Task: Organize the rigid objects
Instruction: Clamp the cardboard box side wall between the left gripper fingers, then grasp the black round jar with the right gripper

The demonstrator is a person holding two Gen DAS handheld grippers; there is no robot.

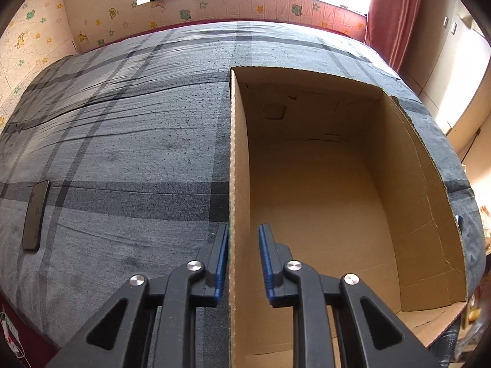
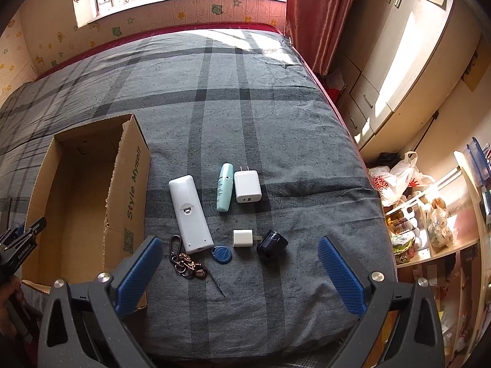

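Left wrist view: left gripper [image 1: 244, 256] straddles the box [image 1: 236, 153] wall at lower centre, one pad touching. Right gripper [image 2: 239, 271] gapes empty; remote [image 2: 190, 214] and chargers [image 2: 247, 186] centre.

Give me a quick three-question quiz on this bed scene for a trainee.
1. True or false: the cardboard box already holds items.
2. How many white chargers lie on the bedspread?
3. The right gripper is: A open, B shut on the remote, C shut on the keys.
Key: 1 false, the box looks empty. 2 two. 3 A.
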